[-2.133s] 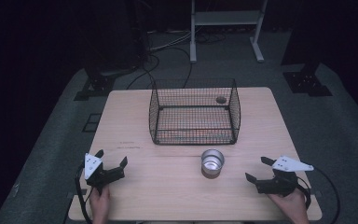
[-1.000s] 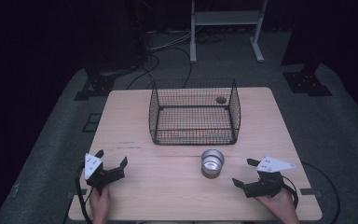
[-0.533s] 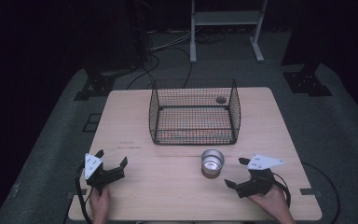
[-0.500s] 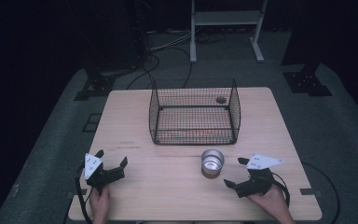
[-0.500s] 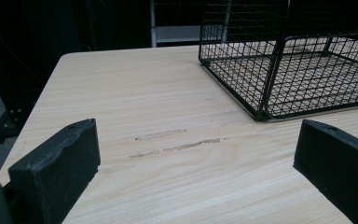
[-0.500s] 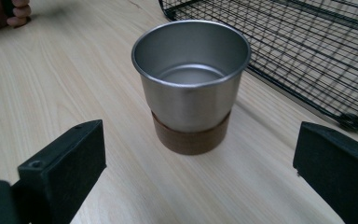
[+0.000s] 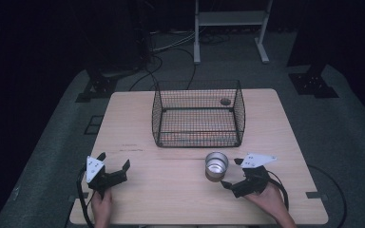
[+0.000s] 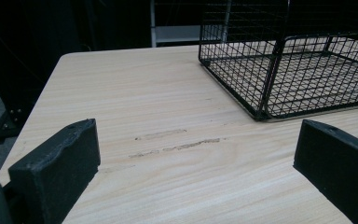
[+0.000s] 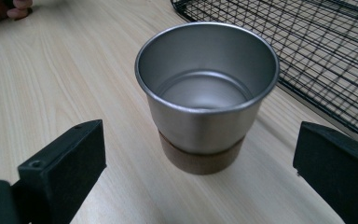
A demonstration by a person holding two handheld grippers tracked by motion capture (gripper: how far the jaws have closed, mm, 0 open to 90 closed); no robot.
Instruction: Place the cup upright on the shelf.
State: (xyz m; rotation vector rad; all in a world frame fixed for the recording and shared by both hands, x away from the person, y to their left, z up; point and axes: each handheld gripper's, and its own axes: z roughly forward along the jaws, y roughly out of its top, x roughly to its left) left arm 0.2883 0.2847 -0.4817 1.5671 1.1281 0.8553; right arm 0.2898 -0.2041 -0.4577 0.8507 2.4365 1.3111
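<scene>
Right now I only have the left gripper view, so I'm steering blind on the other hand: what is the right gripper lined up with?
Observer: The right gripper points at a steel cup that stands upright on the table, just ahead of its open jaws; the pads do not touch it.
Operator: Anything inside the cup?
Observer: Nothing; the right gripper view looks down into a bare metal bottom, and a brown band rings its base.
Operator: Where is it relative to the wire basket I can see?
Observer: In the high view the cup sits just in front of the wire basket, near its front right corner, apart from the mesh.
</scene>
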